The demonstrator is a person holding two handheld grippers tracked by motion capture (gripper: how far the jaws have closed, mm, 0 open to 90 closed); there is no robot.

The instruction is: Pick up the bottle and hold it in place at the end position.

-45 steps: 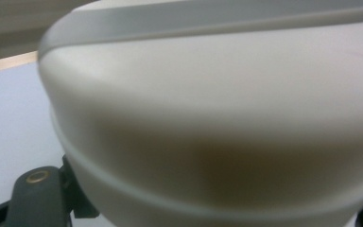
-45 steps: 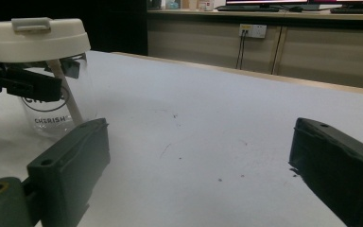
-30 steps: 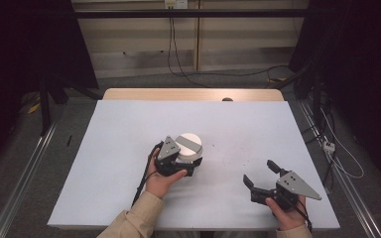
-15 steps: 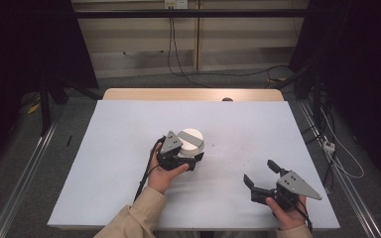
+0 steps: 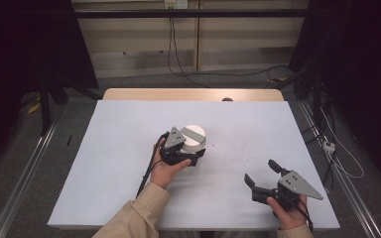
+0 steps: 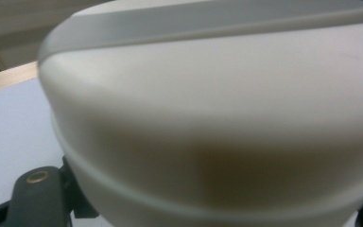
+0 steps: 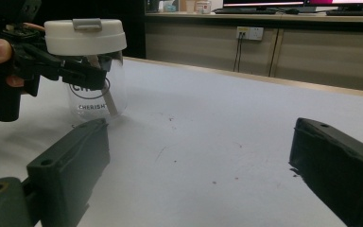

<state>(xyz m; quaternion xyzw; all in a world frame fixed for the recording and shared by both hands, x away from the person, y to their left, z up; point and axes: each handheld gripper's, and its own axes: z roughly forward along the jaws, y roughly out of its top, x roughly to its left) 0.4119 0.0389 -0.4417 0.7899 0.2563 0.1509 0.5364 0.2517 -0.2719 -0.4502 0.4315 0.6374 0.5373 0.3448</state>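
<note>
Two hands low over the table (image 5: 104,148) — left gripper (image 5: 191,157) clamped on the clear jar (image 7: 94,94) beneath its white lid (image 5: 194,135), right gripper (image 5: 262,177) resting level, jaws wide apart.

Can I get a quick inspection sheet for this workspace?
Surface: white table top with small dark specks near the middle.
Job's things: clear jar with white lid, upright on the table.
Clutter: nothing seen.
Grippers: left gripper closed on the jar just under the lid; right gripper open, holding nothing, near the front right.
Cables: black cable trailing from the left gripper; more on the floor behind.
Surroundings: wall cabinets, dark curtains at the sides.
</note>
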